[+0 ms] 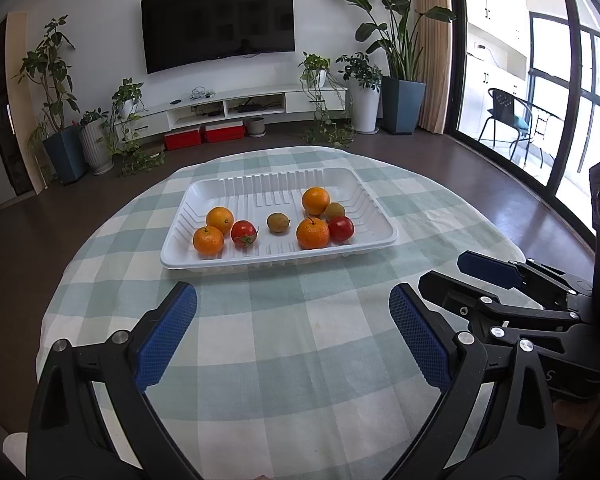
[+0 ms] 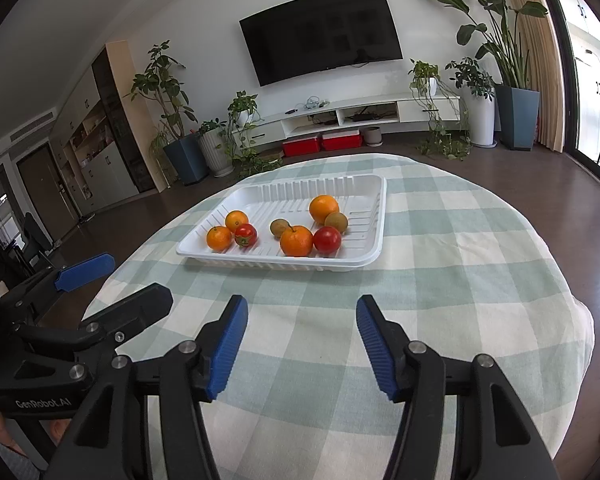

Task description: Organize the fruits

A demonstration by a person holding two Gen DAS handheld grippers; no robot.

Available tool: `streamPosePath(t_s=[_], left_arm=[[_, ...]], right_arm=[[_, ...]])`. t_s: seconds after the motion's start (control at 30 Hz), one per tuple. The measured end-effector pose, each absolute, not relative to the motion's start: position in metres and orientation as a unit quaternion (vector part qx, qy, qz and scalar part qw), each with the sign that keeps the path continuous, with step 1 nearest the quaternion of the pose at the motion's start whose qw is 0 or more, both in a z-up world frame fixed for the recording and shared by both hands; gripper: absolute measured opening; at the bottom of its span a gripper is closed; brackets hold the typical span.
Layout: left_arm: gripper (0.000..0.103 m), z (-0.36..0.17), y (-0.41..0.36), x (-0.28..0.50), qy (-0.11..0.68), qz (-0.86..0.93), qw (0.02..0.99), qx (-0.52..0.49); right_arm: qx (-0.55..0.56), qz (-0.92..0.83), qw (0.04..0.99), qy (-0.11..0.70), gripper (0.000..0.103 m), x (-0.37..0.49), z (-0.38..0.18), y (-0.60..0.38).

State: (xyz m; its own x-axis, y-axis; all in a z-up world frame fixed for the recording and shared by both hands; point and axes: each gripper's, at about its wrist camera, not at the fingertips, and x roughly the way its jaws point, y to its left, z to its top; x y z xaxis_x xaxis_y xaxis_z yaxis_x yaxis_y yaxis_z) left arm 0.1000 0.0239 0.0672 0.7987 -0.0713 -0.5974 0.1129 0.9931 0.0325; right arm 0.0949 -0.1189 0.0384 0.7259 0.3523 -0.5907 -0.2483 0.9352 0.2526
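Note:
A white ribbed tray [image 1: 374, 216] [image 2: 376, 248] sits on the checked tablecloth and holds several fruits. Two oranges [image 1: 208, 241] [image 2: 219, 238] and a stemmed tomato [image 1: 244, 233] [image 2: 246, 235] lie at its left. A small brownish-green fruit [image 1: 278, 222] [image 2: 280, 227] rests mid-tray. At the right are two more oranges [image 1: 313, 233] [image 2: 297, 241], a red tomato [image 1: 341, 228] [image 2: 327, 239] and a second brownish fruit [image 1: 334, 211] [image 2: 336, 222]. My left gripper [image 1: 292, 304] hangs open over the cloth, short of the tray, nothing between its pads. My right gripper [image 2: 302, 316] is open too, also short of the tray.
The round table's cloth [image 1: 284, 344] [image 2: 440, 280] drops off on all sides to dark floor. In the left wrist view the right gripper [image 1: 460, 276] sits at the right; in the right wrist view the left gripper [image 2: 112, 276] sits at the left. Potted plants and a TV unit line the far wall.

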Motion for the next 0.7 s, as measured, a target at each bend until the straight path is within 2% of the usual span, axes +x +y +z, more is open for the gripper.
streamPosePath(t_s=[0.7], left_arm=[[0.098,0.0665,0.0273,0.0916,0.299,-0.037,0.953,0.033]], right_arm=[[0.076,0.161,0.926,0.332,0.065,0.0934,0.0378,-0.1188]])
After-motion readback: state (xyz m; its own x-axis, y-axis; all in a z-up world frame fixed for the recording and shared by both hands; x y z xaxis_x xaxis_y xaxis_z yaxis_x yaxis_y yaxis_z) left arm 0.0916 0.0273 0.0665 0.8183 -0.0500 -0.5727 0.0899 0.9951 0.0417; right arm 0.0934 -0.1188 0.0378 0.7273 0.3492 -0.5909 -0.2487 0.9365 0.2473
